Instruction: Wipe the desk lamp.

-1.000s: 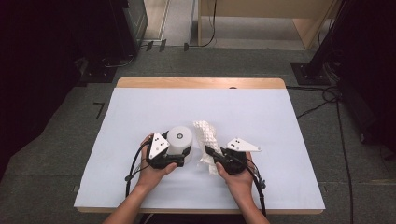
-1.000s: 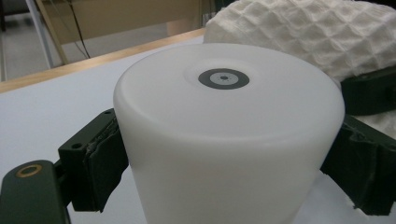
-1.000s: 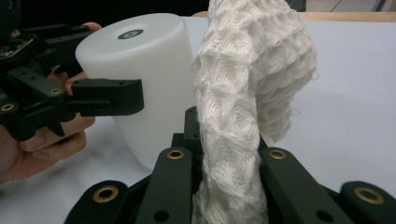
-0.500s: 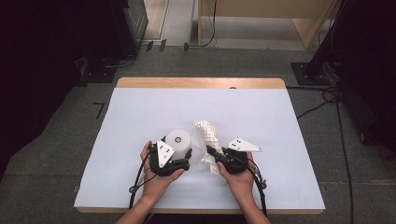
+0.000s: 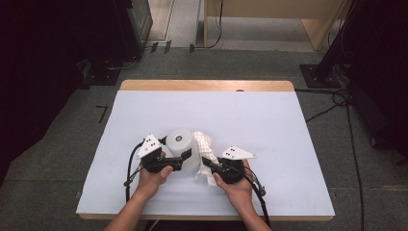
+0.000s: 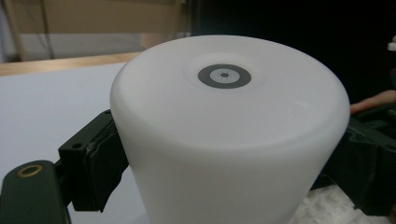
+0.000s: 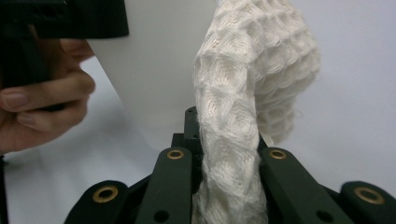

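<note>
A white cup (image 5: 180, 143) stands upside down near the table's front middle, its base marked with a grey ring (image 6: 224, 75). My left gripper (image 5: 179, 154) reaches in from the left, and its black pads (image 6: 100, 161) press on both sides of the cup (image 6: 229, 140). Its jaws have just been closing with the cup between them. To the right, my right gripper (image 5: 208, 163) is shut on a white waffle-weave cloth (image 5: 204, 143). The cloth (image 7: 254, 93) rises out of the jaws and leans against the cup's side (image 7: 154, 70).
A pale sheet (image 5: 269, 125) covers the table, with a wooden strip (image 5: 207, 85) bare at the far edge. Dark equipment and cables (image 5: 337, 96) lie on the floor to the left and right. Both of the person's hands come in from the near edge.
The left gripper dipped toward the near edge, then shifted left and up around the cup. The cup now shows taller. The right gripper and cloth stayed put.
</note>
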`<state>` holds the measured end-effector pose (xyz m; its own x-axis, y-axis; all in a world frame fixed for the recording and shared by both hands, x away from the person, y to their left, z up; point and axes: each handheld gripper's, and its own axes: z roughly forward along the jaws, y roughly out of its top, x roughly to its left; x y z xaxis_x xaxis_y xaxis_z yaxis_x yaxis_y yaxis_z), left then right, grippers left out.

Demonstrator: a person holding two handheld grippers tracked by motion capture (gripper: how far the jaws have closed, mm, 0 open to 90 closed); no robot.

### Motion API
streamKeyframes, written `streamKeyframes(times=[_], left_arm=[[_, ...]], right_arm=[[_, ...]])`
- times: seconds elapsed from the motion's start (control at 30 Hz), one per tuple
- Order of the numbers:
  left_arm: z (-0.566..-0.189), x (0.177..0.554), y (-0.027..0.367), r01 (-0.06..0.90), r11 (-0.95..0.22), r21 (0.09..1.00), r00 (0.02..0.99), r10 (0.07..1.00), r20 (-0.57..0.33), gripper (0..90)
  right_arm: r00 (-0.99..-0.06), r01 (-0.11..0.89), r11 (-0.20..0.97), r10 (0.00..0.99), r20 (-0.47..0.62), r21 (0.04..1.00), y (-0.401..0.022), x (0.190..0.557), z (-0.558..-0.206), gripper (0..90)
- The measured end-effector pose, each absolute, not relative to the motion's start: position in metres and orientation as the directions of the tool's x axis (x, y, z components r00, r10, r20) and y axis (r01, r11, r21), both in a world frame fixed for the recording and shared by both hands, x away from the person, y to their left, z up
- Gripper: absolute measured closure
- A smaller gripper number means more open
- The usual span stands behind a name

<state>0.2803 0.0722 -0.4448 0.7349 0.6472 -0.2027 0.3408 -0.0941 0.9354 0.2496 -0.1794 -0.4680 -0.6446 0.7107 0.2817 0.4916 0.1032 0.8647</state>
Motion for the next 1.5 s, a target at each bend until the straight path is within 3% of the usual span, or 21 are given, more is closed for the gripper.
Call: streamKeyframes(times=[0.4,0.77,1.17,1.5], left_arm=[[-0.450,0.272,0.049,0.310,-0.203,0.929,0.763,0.636,-0.116,9.2],[-0.439,0.277,0.063,0.291,-0.150,0.945,0.752,0.647,-0.129,9.2],[-0.446,0.273,0.048,0.261,-0.243,0.934,0.775,0.630,-0.053,9.1],[-0.442,0.277,0.054,0.261,-0.211,0.942,0.765,0.640,-0.069,9.2]], right_arm=[[-0.655,0.405,0.054,0.713,0.249,0.913,-0.191,0.241,-0.434,79.9],[-0.649,0.484,0.111,0.711,0.271,0.868,-0.181,0.252,-0.467,79.9],[-0.646,0.427,0.047,0.715,0.269,0.903,-0.194,0.247,-0.441,79.9],[-0.635,0.497,0.104,0.720,0.279,0.862,-0.183,0.253,-0.467,79.9]])
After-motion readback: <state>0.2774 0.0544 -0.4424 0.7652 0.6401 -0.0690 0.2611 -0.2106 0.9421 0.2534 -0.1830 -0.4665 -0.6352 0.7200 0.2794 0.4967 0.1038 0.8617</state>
